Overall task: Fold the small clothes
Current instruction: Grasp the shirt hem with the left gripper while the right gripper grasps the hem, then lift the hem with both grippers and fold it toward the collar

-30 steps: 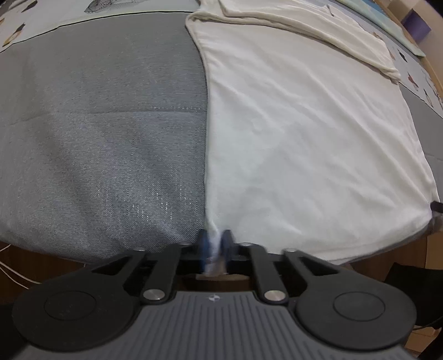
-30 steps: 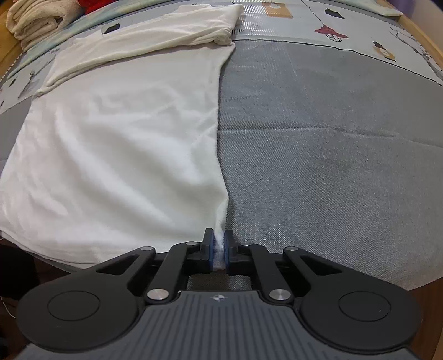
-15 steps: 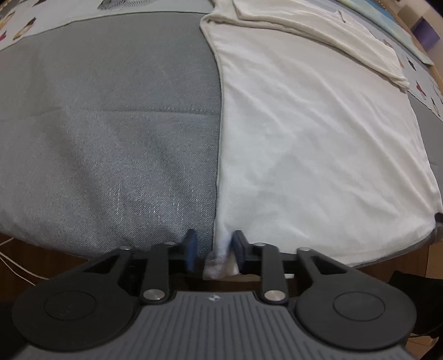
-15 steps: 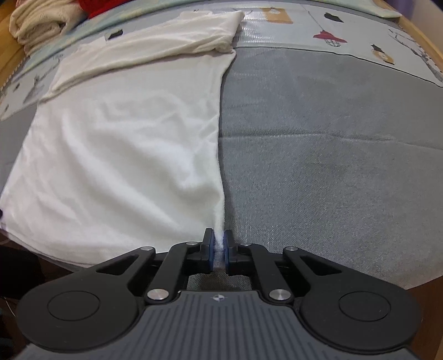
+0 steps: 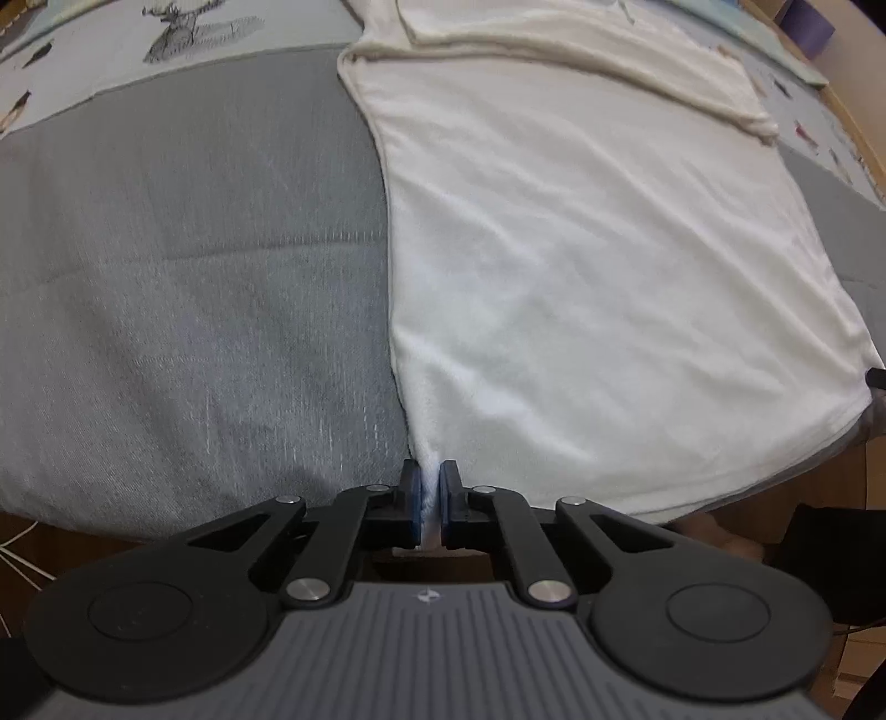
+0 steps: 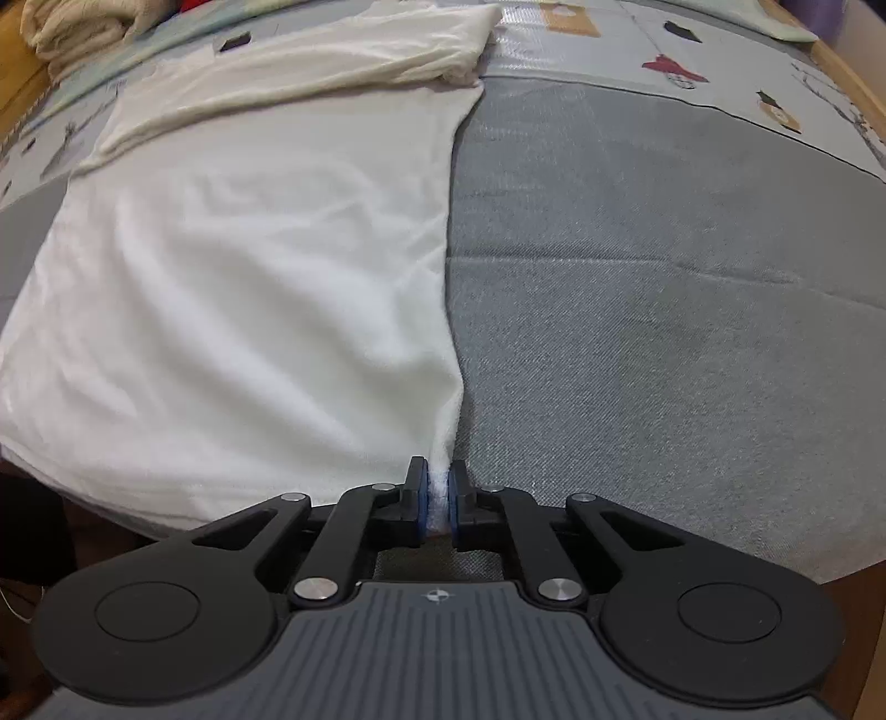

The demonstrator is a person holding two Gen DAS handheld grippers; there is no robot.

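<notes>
The white shirt (image 5: 581, 266) is lying flat on the grey bedcover (image 5: 194, 249), hem at the near edge. The left gripper (image 5: 431, 498), jaws having just closed, and the right gripper (image 6: 437, 493) are each pinching a hem corner, seemingly readying a lengthwise fold. A folded-in sleeve (image 6: 310, 61) is lying across the far end; a towel pile (image 6: 72, 27) is sitting well clear.

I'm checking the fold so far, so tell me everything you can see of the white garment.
The white garment is soft, knit-looking cloth, lying flat and lightly wrinkled on the grey bedcover. Its far end is folded over into a band. The left gripper and right gripper each pinch a near corner in shut jaws; the left gripper's jaws have just closed on it.
</notes>
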